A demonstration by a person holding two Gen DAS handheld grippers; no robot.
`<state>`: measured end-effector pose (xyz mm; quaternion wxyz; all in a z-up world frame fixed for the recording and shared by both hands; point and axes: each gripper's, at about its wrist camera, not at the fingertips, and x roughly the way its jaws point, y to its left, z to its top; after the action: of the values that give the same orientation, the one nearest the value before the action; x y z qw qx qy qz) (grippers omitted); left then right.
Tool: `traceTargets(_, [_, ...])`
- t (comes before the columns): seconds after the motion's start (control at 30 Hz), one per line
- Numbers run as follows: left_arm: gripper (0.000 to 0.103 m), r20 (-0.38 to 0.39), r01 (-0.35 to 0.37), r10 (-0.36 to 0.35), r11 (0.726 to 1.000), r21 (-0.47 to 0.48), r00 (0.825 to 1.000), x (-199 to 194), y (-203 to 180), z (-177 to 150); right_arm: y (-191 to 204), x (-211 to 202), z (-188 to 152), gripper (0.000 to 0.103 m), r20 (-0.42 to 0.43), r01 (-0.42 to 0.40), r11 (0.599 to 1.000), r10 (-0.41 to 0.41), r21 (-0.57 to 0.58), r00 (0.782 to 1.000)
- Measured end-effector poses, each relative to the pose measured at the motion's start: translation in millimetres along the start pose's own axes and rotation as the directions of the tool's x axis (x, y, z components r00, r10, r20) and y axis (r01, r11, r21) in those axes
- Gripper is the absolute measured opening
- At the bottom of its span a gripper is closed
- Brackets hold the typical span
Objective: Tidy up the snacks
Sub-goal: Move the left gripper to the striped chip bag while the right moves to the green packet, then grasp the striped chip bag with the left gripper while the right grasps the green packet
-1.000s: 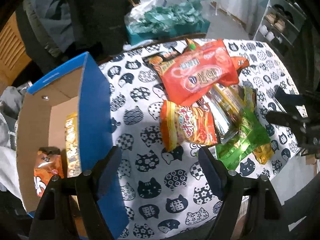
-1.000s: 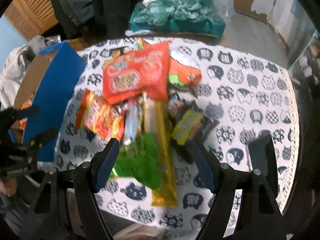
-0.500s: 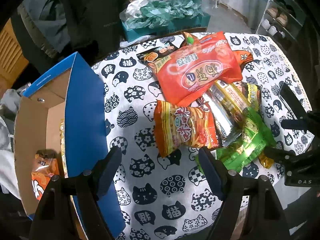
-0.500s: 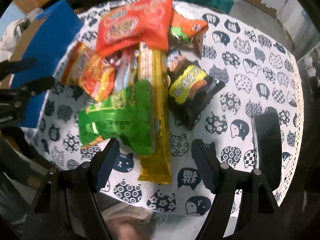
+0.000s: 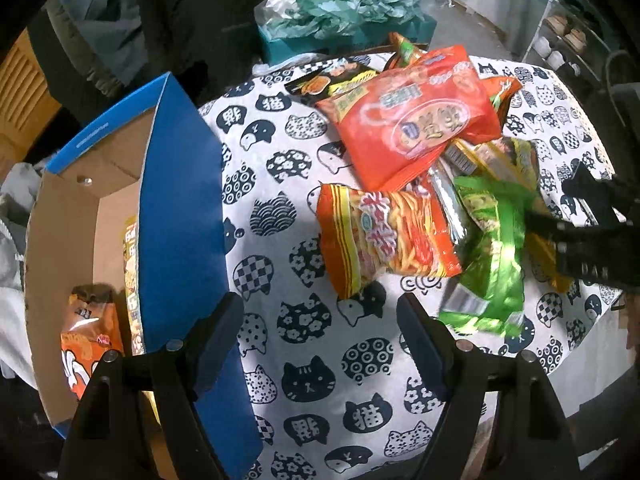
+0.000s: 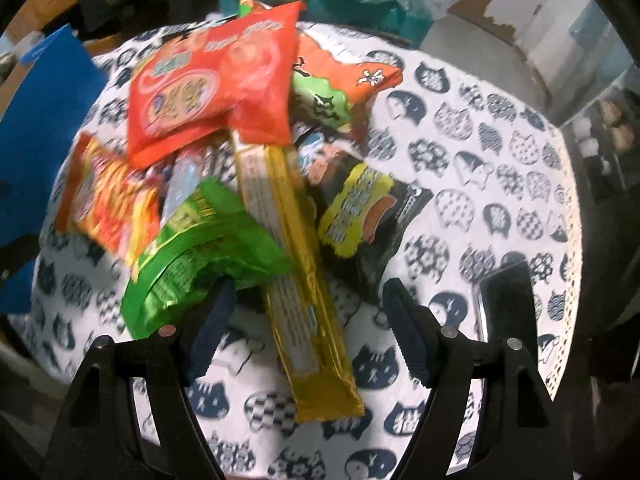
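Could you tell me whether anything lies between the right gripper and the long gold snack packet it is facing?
Partly. The right gripper is open over the long gold packet, whose near end lies bare on the tablecloth. The green packet overlaps the gold packet's left edge, in front of the left finger.

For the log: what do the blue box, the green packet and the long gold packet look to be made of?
Blue box: corrugated cardboard by the look, matte brown inside with a blue printed outer face. Green packet: thin plastic or foil film, glossy, with crinkles and bright glints. Long gold packet: metallic-looking film wrapper, shiny with a smooth flat face; whether foil or metallised plastic cannot be told.
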<state>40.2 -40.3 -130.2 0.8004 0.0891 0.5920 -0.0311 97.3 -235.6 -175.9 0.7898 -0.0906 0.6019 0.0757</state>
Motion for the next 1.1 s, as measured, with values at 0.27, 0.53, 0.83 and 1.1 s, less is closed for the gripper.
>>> traceTargets(0.27, [0.080,-0.002,0.008,-0.008,1.000,-0.014,1.000,-3,5,-1,-2,-20,4,0.075,0.049,-0.074,0.994,0.070,0.083,0.996])
traceTargets(0.53, [0.080,-0.016,0.021,-0.022,0.999,-0.029,1.000,-3,8,-4,24,-14,-5,0.075,0.013,-0.202,0.975,0.201,0.098,0.979])
traceTargets(0.83, [0.081,-0.036,0.092,-0.096,0.991,-0.097,0.995,5,14,0,41,16,-7,0.066,-0.041,-0.228,0.966,0.234,0.119,0.971])
traceTargets(1.1, [0.087,-0.013,0.106,-0.107,0.989,-0.100,0.994,7,6,10,59,41,-4,0.052,-0.076,-0.246,0.966,0.252,0.081,0.965])
